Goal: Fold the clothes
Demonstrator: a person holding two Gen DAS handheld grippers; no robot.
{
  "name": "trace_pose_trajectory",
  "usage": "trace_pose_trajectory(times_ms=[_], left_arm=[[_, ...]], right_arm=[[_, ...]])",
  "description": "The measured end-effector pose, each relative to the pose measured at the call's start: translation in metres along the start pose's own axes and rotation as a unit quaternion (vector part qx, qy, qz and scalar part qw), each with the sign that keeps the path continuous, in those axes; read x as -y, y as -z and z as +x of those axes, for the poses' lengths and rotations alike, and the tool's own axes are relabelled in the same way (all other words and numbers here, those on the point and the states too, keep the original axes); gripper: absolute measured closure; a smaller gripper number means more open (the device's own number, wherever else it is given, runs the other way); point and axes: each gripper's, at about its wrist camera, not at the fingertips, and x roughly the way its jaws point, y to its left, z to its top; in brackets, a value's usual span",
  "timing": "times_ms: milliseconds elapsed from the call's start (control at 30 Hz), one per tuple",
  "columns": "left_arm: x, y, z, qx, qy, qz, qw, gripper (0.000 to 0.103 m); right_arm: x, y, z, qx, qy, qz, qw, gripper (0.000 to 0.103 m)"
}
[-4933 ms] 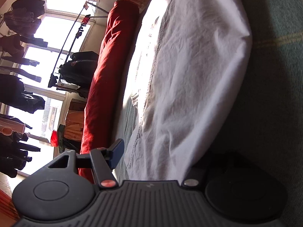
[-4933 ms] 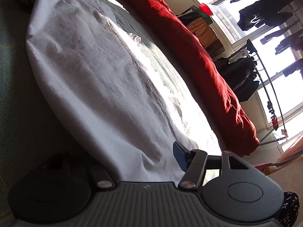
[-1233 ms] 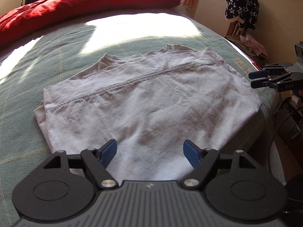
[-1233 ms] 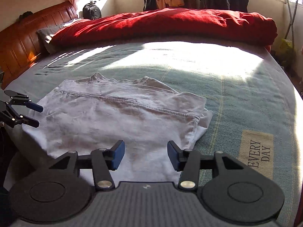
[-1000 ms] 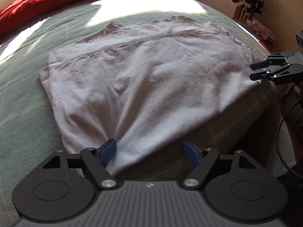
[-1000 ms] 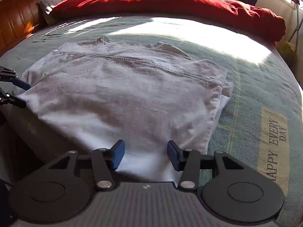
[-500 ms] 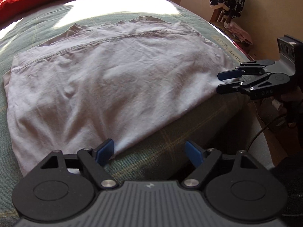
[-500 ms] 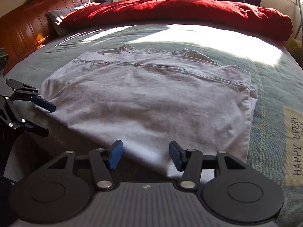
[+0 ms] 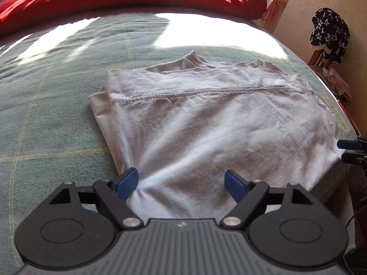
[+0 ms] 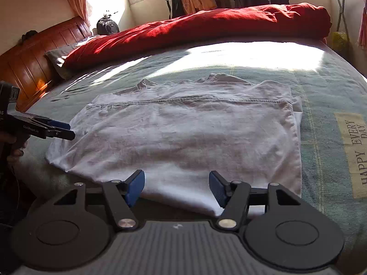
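White cotton shirt (image 9: 206, 123), folded into a rough rectangle, lies flat on the green checked bedspread (image 9: 45, 119) near the bed's front edge; a stitched seam runs across its far part, with the neck and sleeve fabric bunched behind that seam. Creases fan out from the near left corner. Left claw (image 9: 182, 183) sits low over the shirt's near edge, jaws spread wide and holding nothing; its left blue pad (image 9: 126, 183) touches or nearly touches the cloth at the near left corner, the other pad stands over the fabric. Right claw (image 10: 176, 186) is also spread wide and empty, poised at the near hem; the hem runs between its pads, and contact cannot be told. In the right wrist view the left claw shows at the left side, over the shirt's left edge, gripped by a hand (image 10: 13, 146). In the left wrist view the right claw's tips show at the right margin, just beside the shirt's right corner. Red duvet (image 10: 197, 25) is heaped along the far side of the bed. Wooden headboard (image 10: 34, 59) stands at left in the right wrist view. Printed label (image 10: 354, 153) on the bedspread reads "HAPPY EVERY DAY", right of the shirt.
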Motion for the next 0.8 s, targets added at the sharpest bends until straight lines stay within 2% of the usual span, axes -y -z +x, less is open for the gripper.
trace_pose_trajectory(times_ms=[67,233,333,433,533,600,667,800], left_arm=[[-0.004,-0.003,-0.004,0.006,0.011,-0.013,0.9998,0.021],[0.006,-0.028,-0.019,0.028,0.011,0.015,0.9994,0.021],[0.005,-0.050,-0.012,0.044,0.014,0.017,0.9988,0.020],[-0.003,-0.061,0.009,0.038,0.013,-0.001,0.9992,0.020],[-0.011,-0.059,0.026,0.025,-0.006,-0.012,0.9996,0.020],[-0.017,-0.058,0.037,0.017,-0.018,-0.018,0.9995,0.021],[-0.012,-0.061,0.036,0.020,-0.025,-0.007,0.9995,0.021],[0.005,-0.076,0.027,0.046,0.007,0.024,0.9986,0.019]], right_arm=[[0.001,0.001,0.000,-0.004,0.007,-0.002,1.000,0.036],[0.003,-0.005,0.004,-0.006,0.016,-0.008,1.000,0.035],[0.003,-0.015,0.009,0.001,0.017,-0.013,1.000,0.034],[0.003,-0.024,0.017,0.006,0.016,-0.011,1.000,0.034],[0.008,-0.029,0.020,0.004,0.025,-0.013,1.000,0.034],[0.011,-0.032,0.022,0.002,0.031,-0.015,0.999,0.030],[0.015,-0.036,0.024,0.000,0.038,-0.016,0.999,0.029],[0.029,-0.049,0.029,0.006,0.046,-0.010,0.999,0.023]])
